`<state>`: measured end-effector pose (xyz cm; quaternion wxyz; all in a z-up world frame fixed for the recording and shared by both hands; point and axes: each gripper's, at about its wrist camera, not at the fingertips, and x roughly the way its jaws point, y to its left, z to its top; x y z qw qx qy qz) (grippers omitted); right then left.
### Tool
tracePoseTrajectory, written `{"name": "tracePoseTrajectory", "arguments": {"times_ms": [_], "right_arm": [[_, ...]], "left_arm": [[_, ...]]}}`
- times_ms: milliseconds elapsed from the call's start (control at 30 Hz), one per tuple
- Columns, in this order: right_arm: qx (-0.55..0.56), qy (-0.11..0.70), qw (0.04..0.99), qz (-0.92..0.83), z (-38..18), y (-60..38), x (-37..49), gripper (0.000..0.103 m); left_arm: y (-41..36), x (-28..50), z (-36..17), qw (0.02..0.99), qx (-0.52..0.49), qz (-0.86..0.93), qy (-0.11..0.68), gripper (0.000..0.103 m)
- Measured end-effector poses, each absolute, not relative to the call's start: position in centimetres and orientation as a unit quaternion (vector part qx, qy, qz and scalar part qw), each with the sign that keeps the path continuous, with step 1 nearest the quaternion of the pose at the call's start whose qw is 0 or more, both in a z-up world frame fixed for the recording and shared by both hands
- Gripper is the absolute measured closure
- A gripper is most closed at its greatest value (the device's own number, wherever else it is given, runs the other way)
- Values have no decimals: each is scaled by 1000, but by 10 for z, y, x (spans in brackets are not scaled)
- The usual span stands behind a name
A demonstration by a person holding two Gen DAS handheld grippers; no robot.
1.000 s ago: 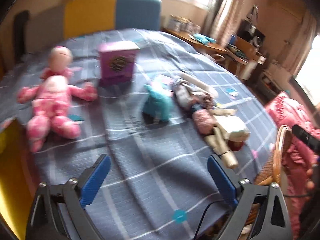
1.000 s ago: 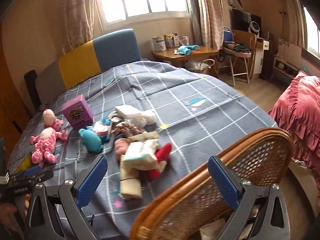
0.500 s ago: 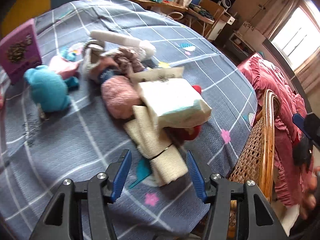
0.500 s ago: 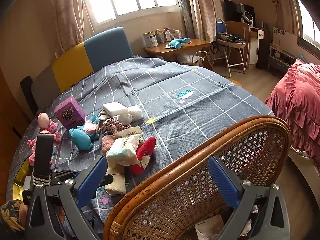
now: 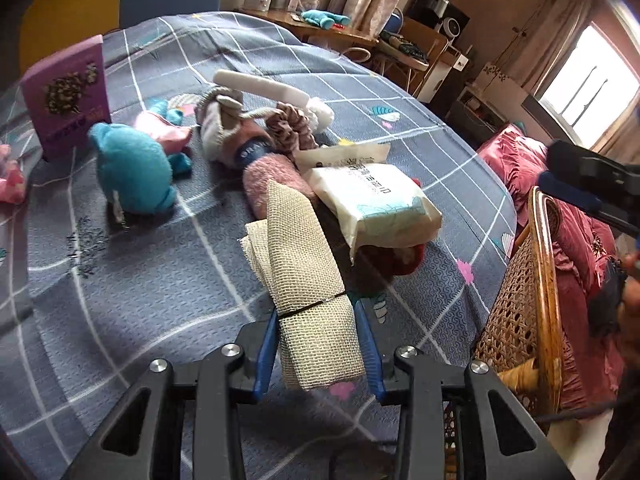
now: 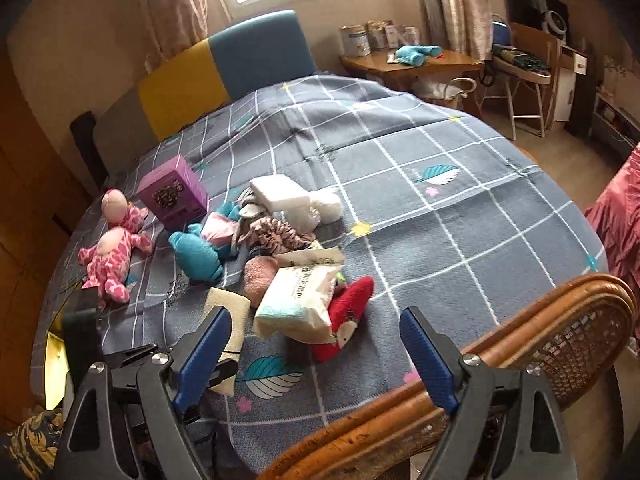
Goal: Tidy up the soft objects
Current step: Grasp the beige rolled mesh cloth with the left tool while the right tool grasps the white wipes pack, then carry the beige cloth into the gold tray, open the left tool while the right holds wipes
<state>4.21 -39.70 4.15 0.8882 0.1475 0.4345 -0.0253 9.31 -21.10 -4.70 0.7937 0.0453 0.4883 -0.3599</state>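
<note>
A beige woven cloth roll [image 5: 304,264], bound with a black band, lies at the near end of a heap of soft things on the grey checked bedcover [image 5: 140,300]. My left gripper [image 5: 316,320] has its blue pads against both sides of the roll, and its jaws are closing. The roll [image 6: 228,308] also shows in the right wrist view, partly behind a blue finger. My right gripper [image 6: 312,320] hangs above a wicker basket's rim [image 6: 520,320]. Its jaws are closing with nothing between them. A white tissue pack [image 5: 376,204] and a red plush [image 6: 344,316] lie beside the roll.
Further up the bed lie a pink fuzzy roll [image 5: 268,184], a teal plush [image 5: 132,172], a purple box [image 5: 66,96] and pink spotted dolls [image 6: 116,256]. The wicker basket [image 5: 544,280] stands off the bed's right edge. A desk [image 6: 420,64] is behind.
My left gripper swung right and down onto the beige roll, and its jaws narrowed around it. My right gripper moved forward over the basket toward the bed, jaws a little narrower.
</note>
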Motion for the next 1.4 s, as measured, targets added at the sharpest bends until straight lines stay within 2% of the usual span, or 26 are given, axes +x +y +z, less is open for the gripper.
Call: {"name": "tracePoseTrajectory", "arguments": {"times_ms": [200,500,533,567,700,867,967,1400], "right_arm": [[136,520,843,-21,4,-379,109,15],[40,618,784,-49,-45,-354,161,13],[34,625,778,-49,-49,-352,163,21],[28,629,775,-55,-52,-351,163,35],[3,609,791,-56,-39,-341,150,42],[7,553,833,-16,3,-319,118,42],[16,539,842,39,8,-291,105,42],[-24,576,813,82,-70,-205,106,42]], "left_arm": [[-148,81,-43,827,83,-311,461,66],[-95,77,-83,831,61,-262,486,64],[-95,77,-84,833,59,-263,484,63],[-94,77,-86,833,58,-264,482,63],[-94,80,-92,832,40,-262,487,60],[-89,79,-93,834,28,-264,485,63],[-83,76,-88,833,16,-266,484,65],[-32,58,-49,863,-26,-234,448,66]]}}
